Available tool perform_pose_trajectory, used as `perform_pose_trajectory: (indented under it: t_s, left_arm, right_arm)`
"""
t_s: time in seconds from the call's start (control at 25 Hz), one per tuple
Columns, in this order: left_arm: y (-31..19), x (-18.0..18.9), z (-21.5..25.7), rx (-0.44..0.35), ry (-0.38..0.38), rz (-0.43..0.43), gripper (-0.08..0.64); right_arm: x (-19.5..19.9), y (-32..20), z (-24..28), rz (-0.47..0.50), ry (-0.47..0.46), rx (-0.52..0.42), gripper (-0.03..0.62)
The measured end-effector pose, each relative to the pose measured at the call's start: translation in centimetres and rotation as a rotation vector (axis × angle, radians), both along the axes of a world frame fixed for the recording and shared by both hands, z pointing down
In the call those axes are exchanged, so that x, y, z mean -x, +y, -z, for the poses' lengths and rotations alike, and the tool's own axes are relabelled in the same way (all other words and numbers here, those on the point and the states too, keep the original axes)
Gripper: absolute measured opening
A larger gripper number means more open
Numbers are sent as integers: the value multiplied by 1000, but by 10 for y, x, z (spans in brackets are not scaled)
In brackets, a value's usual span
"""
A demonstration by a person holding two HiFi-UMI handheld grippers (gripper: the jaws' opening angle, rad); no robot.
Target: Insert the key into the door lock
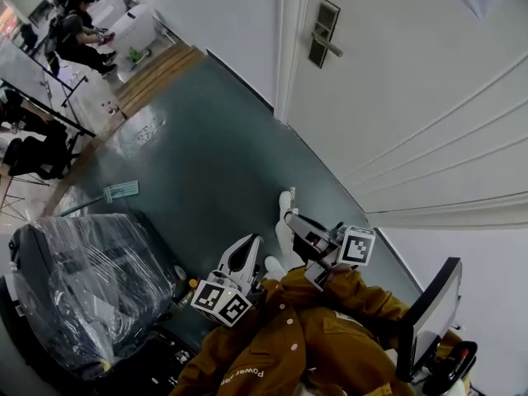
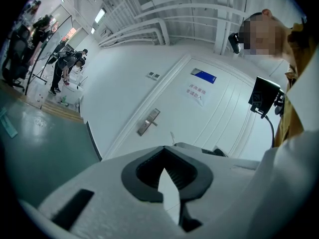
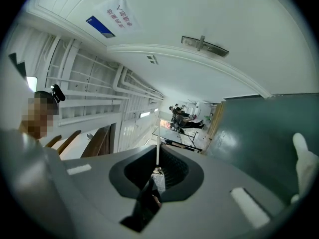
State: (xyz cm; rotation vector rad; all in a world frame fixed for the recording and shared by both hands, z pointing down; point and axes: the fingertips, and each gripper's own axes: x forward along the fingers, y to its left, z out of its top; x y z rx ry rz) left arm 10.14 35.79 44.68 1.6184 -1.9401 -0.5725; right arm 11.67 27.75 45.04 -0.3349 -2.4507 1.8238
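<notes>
Only right gripper view shows right hand-held gripper grasping key; left hand-held gripper clenched empty

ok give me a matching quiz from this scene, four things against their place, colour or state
Things:
1. key
2. door handle
3. chair
4. floor

Descriptions:
A. wrapped in clear plastic
B. dark green
C. clamped in the right gripper
D. mounted on the white door

Pairs: 1-C, 2-D, 3-A, 4-B

The dark green floor carries a plastic-wrapped chair and a pale flat sheet.
</notes>
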Motion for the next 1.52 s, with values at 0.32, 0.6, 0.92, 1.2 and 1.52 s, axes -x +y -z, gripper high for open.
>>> perform_pose_trajectory:
  t_s: [0.32,0.6,0.92,1.2,1.52]
  left_arm:
    - [-106,96,2,25,-11,-19,2]
    - [-201,156,21,9,-25,-86,2]
    - [-299,203,20,37,-17,-91,2]
    - [-332,249,12,49,3,-138,2]
    - [-349,286,-6,52,-3,-278,2]
  right_arm:
    - [95,-106,0,-28,-17,33,31]
    - [151,-176,12,-24,-12,-4,31]
    - [195,-277,3,-51,9,26,31]
    - [232,-308,-8,-111,21,62,31]
    - [257,-324,-36,-260,20,139,31]
